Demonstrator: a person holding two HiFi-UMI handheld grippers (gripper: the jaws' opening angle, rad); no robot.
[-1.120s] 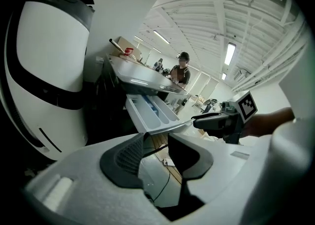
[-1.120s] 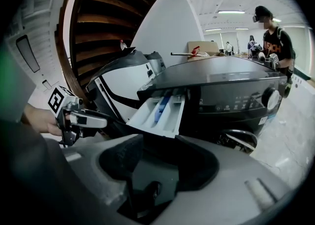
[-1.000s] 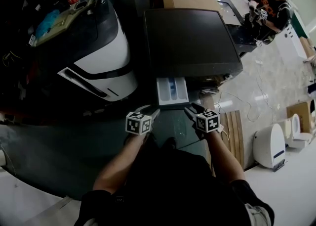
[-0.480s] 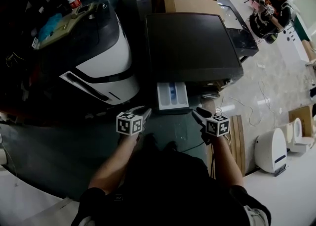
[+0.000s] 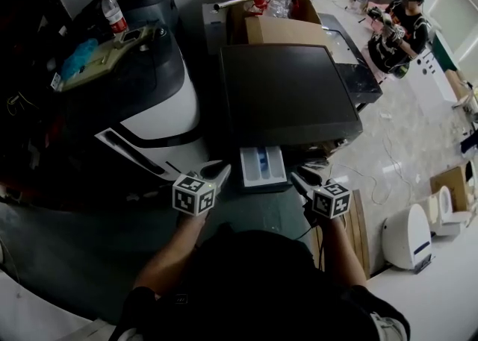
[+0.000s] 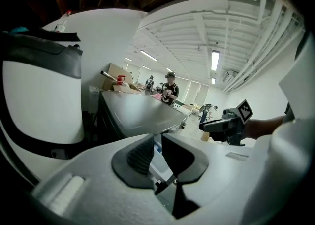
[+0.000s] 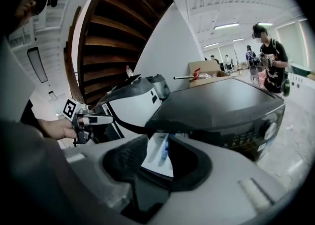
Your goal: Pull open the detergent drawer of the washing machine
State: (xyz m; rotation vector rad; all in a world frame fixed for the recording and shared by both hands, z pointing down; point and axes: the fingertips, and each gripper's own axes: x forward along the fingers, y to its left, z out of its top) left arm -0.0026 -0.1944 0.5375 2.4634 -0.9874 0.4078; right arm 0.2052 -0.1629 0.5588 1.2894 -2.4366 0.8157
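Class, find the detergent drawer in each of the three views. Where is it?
Head view: drawer at centre, pulled out below the washer's dark lid.
Left gripper view: drawer just below centre, mostly hidden.
Right gripper view: drawer low centre.
Shared landmark: the lid, above the drawer in all three.

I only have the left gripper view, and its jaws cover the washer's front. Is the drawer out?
Observer: Yes. In the head view the drawer sticks out of the washer, its compartments showing.
Operator: Is the right gripper on it?
Observer: No. The right gripper has just been closing its jaws partway, but they stand apart with nothing between them. The drawer lies beyond them.
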